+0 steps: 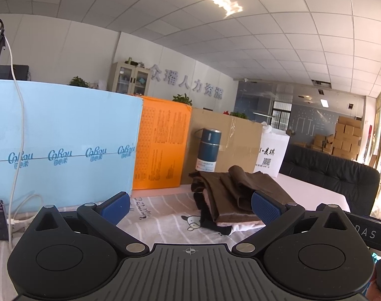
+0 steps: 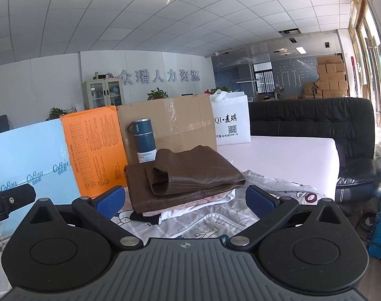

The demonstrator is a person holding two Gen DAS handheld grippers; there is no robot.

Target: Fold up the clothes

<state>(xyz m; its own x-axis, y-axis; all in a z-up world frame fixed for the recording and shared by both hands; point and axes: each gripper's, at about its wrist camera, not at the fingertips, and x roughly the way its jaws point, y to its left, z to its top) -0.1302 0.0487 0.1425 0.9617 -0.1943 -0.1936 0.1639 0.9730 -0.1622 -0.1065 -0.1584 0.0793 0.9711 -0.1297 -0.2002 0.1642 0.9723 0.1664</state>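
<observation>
From my left wrist camera, the left gripper point(image 1: 190, 207) has its fingers spread wide, holding nothing. The pile of folded clothes point(image 1: 230, 195) lies on the bench point(image 1: 310, 190) just ahead, slightly right, brown garment on top.

From the right wrist camera, the right gripper point(image 2: 185, 199) is wide too (empty). The pile point(image 2: 182, 180) sits straight ahead, in front of a blue bottle point(image 2: 144, 140) and a cardboard box point(image 2: 180, 120).

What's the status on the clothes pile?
Left claw open, empty. Right claw open, empty. Brown garment folded on top of the pile. Bottle stands behind, nothing blocking.
</observation>
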